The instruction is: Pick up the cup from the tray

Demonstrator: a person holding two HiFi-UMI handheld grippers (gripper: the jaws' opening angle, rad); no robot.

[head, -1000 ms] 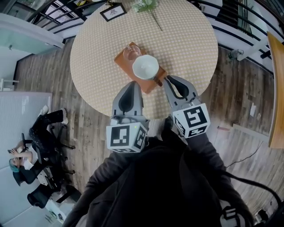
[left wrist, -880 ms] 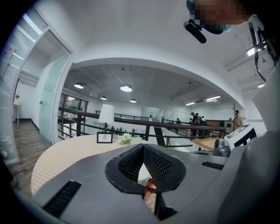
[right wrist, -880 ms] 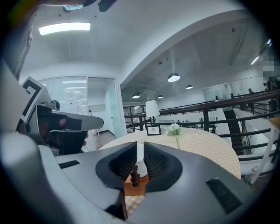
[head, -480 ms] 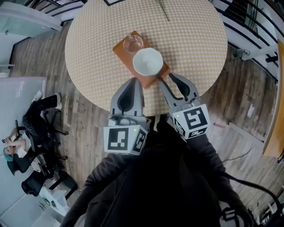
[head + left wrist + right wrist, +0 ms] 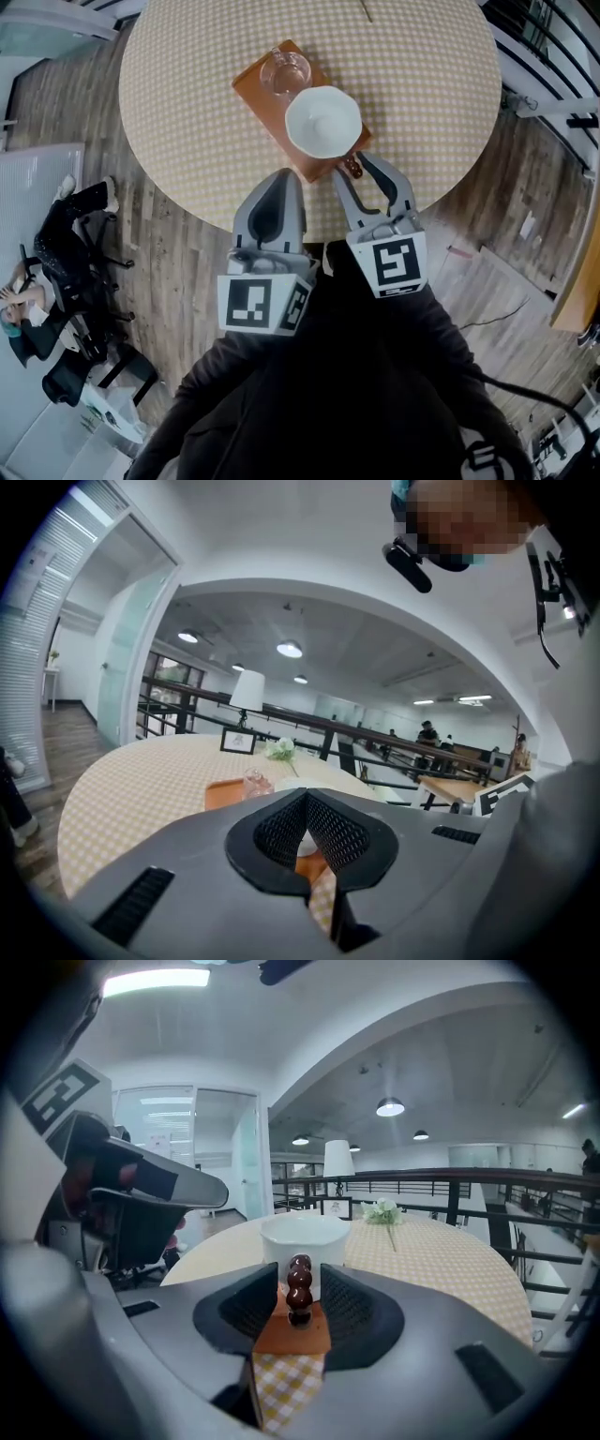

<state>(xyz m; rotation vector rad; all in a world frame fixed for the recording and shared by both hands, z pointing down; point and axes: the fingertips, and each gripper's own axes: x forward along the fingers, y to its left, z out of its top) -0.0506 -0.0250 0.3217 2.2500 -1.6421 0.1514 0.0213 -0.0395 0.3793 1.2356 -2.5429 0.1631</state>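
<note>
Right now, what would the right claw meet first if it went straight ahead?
Probably the brown beaded handle of the cup, centred in the gap of the right claw, whose jaws have just been opening and do not press it. The cup's wall comes behind. Depth is unclear.

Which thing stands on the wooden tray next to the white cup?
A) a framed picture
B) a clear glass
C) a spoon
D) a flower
B: the head view shows a clear glass standing on the wooden tray beside the white cup, and nothing else on it.
</note>
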